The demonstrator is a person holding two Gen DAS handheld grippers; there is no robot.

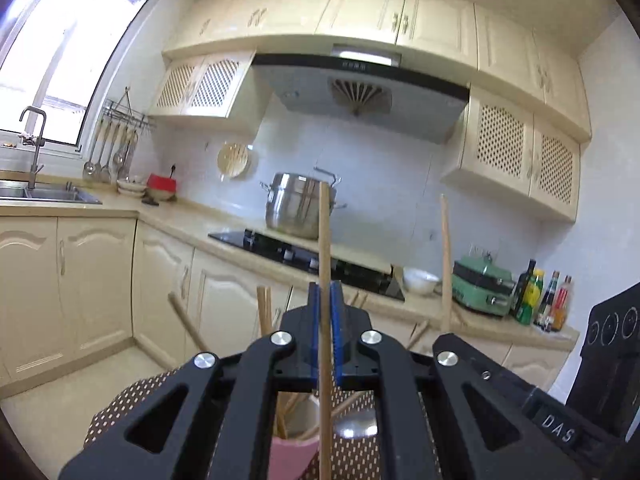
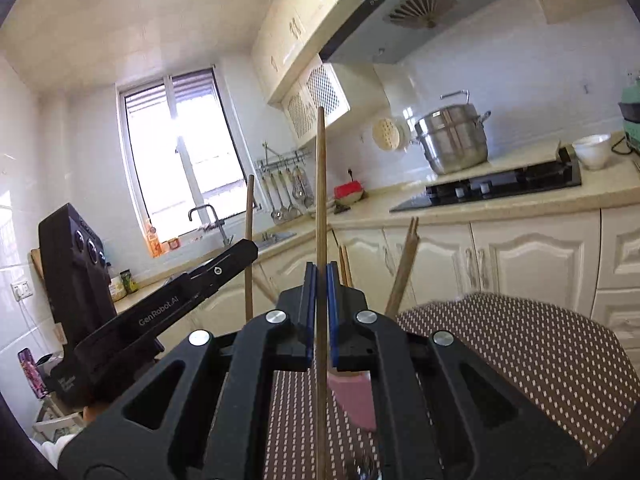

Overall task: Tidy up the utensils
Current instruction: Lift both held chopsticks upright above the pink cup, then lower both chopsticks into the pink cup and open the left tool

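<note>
left tongs (image 1: 325, 296) pinching an upright chopstick (image 1: 325, 236) | right tongs (image 2: 320, 276) pinching another chopstick (image 2: 321, 184) | both hovering over pink cup (image 1: 294, 454)

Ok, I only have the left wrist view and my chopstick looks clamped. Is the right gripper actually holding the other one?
Observer: Yes. In the right wrist view the right gripper is shut on an upright wooden chopstick, with a blue pad pressed on each side.
Operator: And how does my side look from over there?
Observer: The left gripper reaches in from the left edge. The second chopstick in it stands upright too, apart from the right one and not touching it.
</note>
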